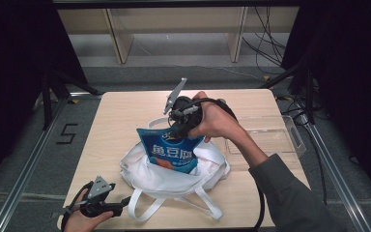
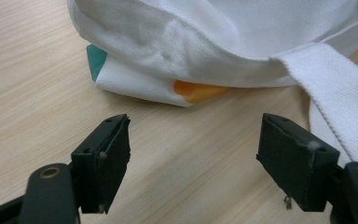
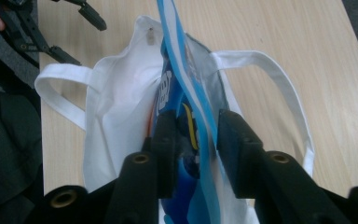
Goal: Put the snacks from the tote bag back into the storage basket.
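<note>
Your left gripper (image 1: 118,202) waits with jaws spread wide and empty at the table's (image 1: 125,116) near edge, just beside the white tote bag (image 1: 174,176).

You hold the blue snack pouch (image 1: 171,150) clamped by its top in your right gripper (image 3: 191,140), its lower half already inside the bag. Judging by this, you're loading it: next, lower and release.

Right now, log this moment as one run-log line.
right gripper: shut on blue snack pouch, upright, lower end in white cloth tote bag | left gripper: open, empty, near bag's edge | clear plastic tray: empty
</note>
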Available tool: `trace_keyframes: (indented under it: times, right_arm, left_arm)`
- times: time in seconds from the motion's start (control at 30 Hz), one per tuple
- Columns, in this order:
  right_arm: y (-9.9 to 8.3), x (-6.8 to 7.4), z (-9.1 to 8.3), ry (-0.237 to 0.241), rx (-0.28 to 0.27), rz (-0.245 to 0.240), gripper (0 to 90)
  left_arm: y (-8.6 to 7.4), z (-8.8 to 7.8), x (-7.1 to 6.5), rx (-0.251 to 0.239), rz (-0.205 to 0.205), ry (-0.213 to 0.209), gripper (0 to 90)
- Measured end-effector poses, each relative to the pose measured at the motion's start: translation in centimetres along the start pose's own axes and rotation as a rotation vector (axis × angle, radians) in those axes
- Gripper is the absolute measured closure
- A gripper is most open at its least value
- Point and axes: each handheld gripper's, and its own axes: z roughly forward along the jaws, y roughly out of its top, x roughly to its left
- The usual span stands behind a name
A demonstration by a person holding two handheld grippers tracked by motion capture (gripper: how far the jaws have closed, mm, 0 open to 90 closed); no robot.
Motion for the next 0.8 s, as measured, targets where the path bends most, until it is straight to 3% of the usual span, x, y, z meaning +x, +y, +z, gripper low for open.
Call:
trace_keyframes:
  times: [0.03, 0.07, 0.17, 0.2, 0.23, 0.3, 0.33, 0.37, 0.43, 0.47, 0.5, 0.53, 0.6, 0.63, 0.7, 0.77, 0.8]
  right_arm:
    - [0.1, -0.3, 0.2, 0.002, -0.015, -0.041, 72.0]
    - [0.1, -0.1, 0.1, 0.0, 0.002, -0.009, 73.6]
    - [0.2, -0.5, 0.3, 0.0, -0.002, -0.049, 76.8]
    - [0.2, -0.3, 0.2, -0.002, 0.013, -0.019, 77.5]
    - [0.3, -0.4, 0.2, -0.002, 0.012, -0.027, 78.3]
    - [0.4, -0.5, 0.3, 0.0, 0.019, -0.02, 79.8]
    - [0.5, -0.8, 0.4, 0.007, -0.001, -0.063, 80.2]
    - [0.5, -0.7, 0.4, 0.004, 0.011, -0.041, 80.4]
    - [0.6, -0.8, 0.6, 0.009, 0.01, -0.058, 80.6]
    - [0.6, -0.6, 0.6, 0.009, 0.03, -0.028, 80.9]
    - [0.6, -1.0, 0.8, -0.002, 0.022, -0.086, 81.9]
    - [0.6, -1.0, 0.8, 0.003, 0.03, -0.08, 83.0]
    - [0.6, -1.1, 0.9, 0.001, 0.034, -0.075, 85.3]
    - [0.6, -1.0, 0.8, 0.004, 0.044, -0.058, 86.4]
    - [0.6, -1.1, 0.8, 0.005, 0.046, -0.065, 89.1]
    - [0.6, -1.4, 1.0, 0.018, 0.042, -0.108, 89.7]
    - [0.6, -1.3, 0.9, 0.014, 0.05, -0.1, 89.9]
  left_arm:
    - [0.0, -0.1, 0.1, 0.014, 0.016, -0.003, 24.3]
    - [0.0, -0.2, 0.3, 0.034, 0.04, -0.003, 24.3]
    - [0.0, 0.0, 0.1, 0.014, 0.023, -0.01, 24.3]
    - [0.0, 0.0, 0.1, 0.017, 0.019, -0.007, 24.3]
    - [0.0, -0.1, 0.3, 0.034, 0.042, -0.01, 24.3]
    - [0.0, 0.0, 0.2, 0.015, 0.029, -0.01, 24.4]
    - [-0.1, 0.0, 0.2, 0.012, 0.024, -0.008, 24.4]
    - [-0.1, 0.1, 0.1, -0.002, 0.006, -0.003, 24.4]
    - [-0.1, 0.0, 0.2, 0.024, 0.017, -0.007, 24.5]
    - [-0.2, 0.1, 0.0, 0.011, -0.01, -0.007, 24.5]
    - [-0.1, 0.1, 0.0, 0.015, -0.007, -0.001, 24.5]
    - [-0.1, 0.0, 0.3, 0.026, 0.023, -0.003, 24.5]
    - [-0.3, 0.2, 0.2, 0.013, 0.001, 0.0, 24.6]
    - [-0.2, 0.1, 0.3, 0.02, 0.013, -0.002, 24.6]
    - [-0.2, 0.2, 0.3, 0.013, 0.011, 0.001, 24.6]
    - [-0.2, 0.1, 0.3, 0.03, 0.018, 0.002, 24.6]
    - [-0.3, 0.2, 0.1, 0.02, 0.0, -0.006, 24.7]
